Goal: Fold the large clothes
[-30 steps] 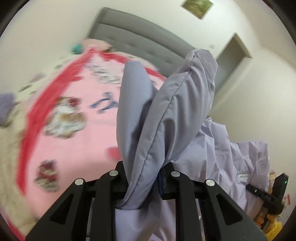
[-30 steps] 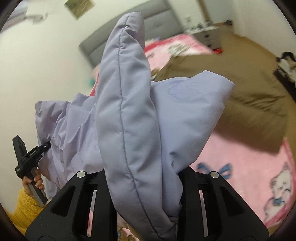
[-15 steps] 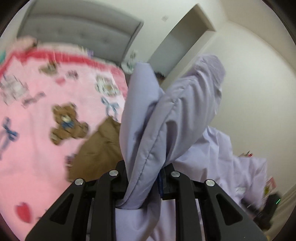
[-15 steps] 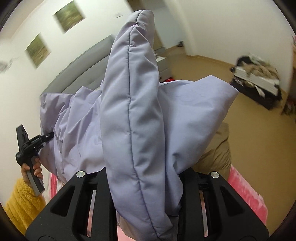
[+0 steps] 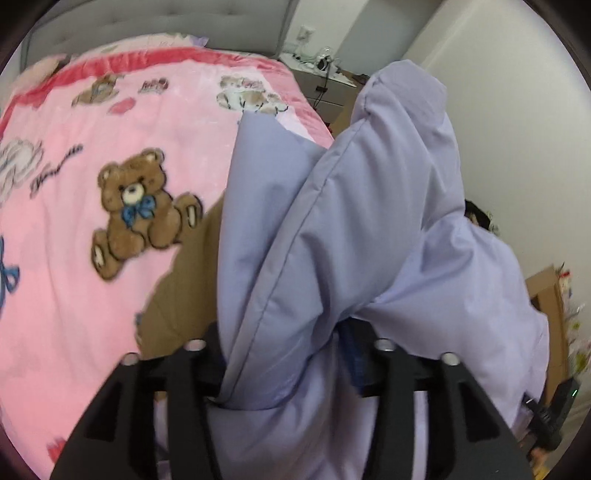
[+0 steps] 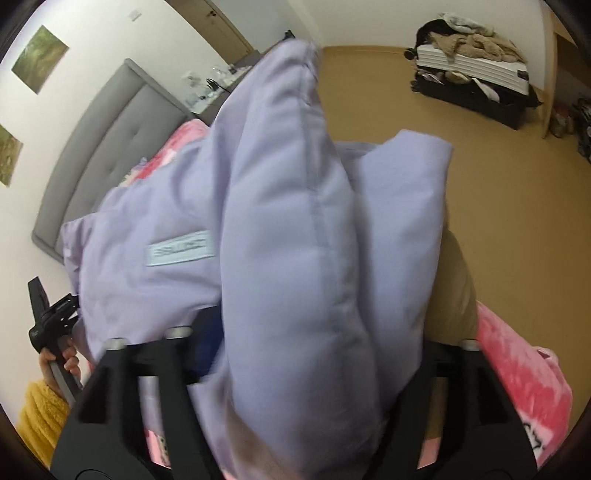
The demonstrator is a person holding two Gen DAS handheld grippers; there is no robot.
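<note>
**Both grippers letting go of the puffy jacket over the bed**

Biggest thing first: the bed [image 5: 55,206] with its pink teddy-bear blanket fills the left half of the left wrist view, grey padded headboard [image 5: 166,14] along the top edge. A brown cloth [image 5: 184,288] lies on the blanket at centre-left, just behind the jacket. In the right wrist view the tan floor [image 6: 498,166] takes the right side, with a pile of clothes on a low stand [image 6: 472,74] at upper right and two pictures on the white wall at upper left.

The lilac padded jacket [image 5: 332,240] bulges up through the middle of both views, stretched between the two hands, most likely so it can go down flat on the bed for folding. Its pale label sits left of centre in the right wrist view.

The left gripper [image 5: 288,350] has just been opening; a thick fold is between its jaws, but the pads look backed off rather than pinching. Same story for the right gripper [image 6: 295,350]: jaws just spread wide, padded fold between them, loosely as far as I can tell. My guess is this is the drop.

Lower left of the right view shows the other hand [image 6: 62,362] in a yellow sleeve.
</note>
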